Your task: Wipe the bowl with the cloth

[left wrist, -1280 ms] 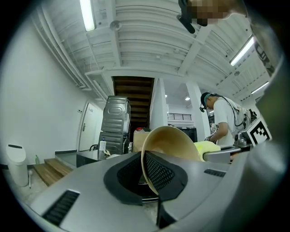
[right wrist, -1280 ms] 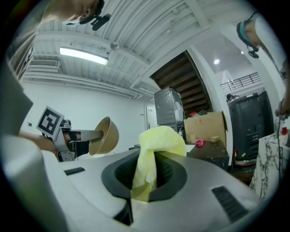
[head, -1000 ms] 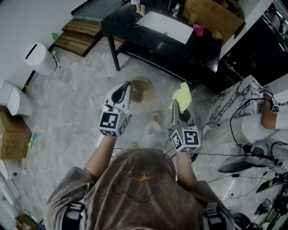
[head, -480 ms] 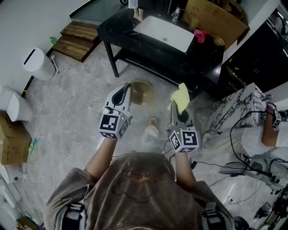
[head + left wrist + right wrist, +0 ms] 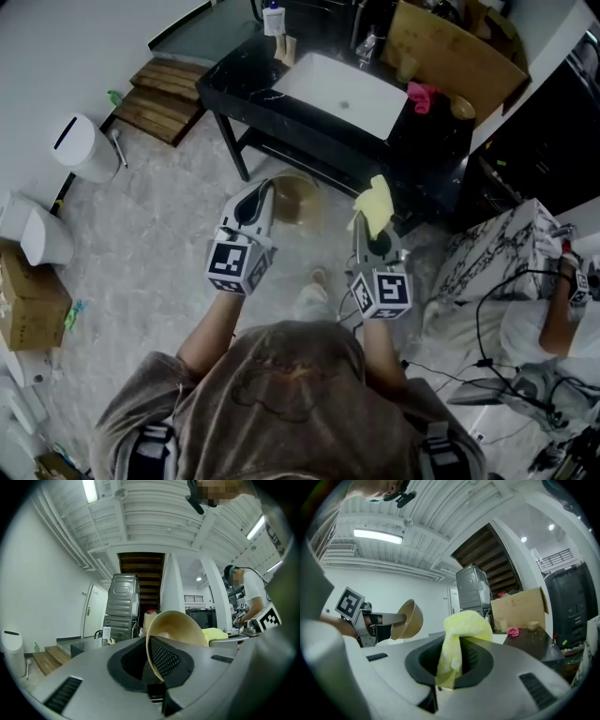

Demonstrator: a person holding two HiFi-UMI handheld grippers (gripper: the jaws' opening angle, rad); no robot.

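The bowl (image 5: 296, 195) is up in the air, not resting on anything, pinched by its rim in the left gripper (image 5: 265, 193). In the left gripper view the jaws are clamped on the rim, one pad on each side of the wall, and the bowl (image 5: 182, 628) stands on edge above them. From the head view its hollow seems to face up toward the person, though I can't be sure of the tilt.

The cloth (image 5: 378, 203) lies to the right of the bowl, at about the same height and near it, with a clear gap between them. It is a yellow wad squeezed in the right gripper (image 5: 373, 227), whose jaws are closed tight on it, so that a rounded lump of cloth (image 5: 462, 632) stands out past the tips. From the right gripper view the bowl (image 5: 408, 618) sits off to the left of the cloth. So the wiping hand is the right one, and I judge that its move is a short sideways reach to the left into the bowl while the left gripper (image 5: 151, 663) holds steady.

Both are held over a pale stone floor (image 5: 141, 234), in front of a black table (image 5: 412, 122) with a white basin (image 5: 342, 94) set in it. A white bin (image 5: 80, 122) and wooden steps (image 5: 164, 84) stand off to the left.
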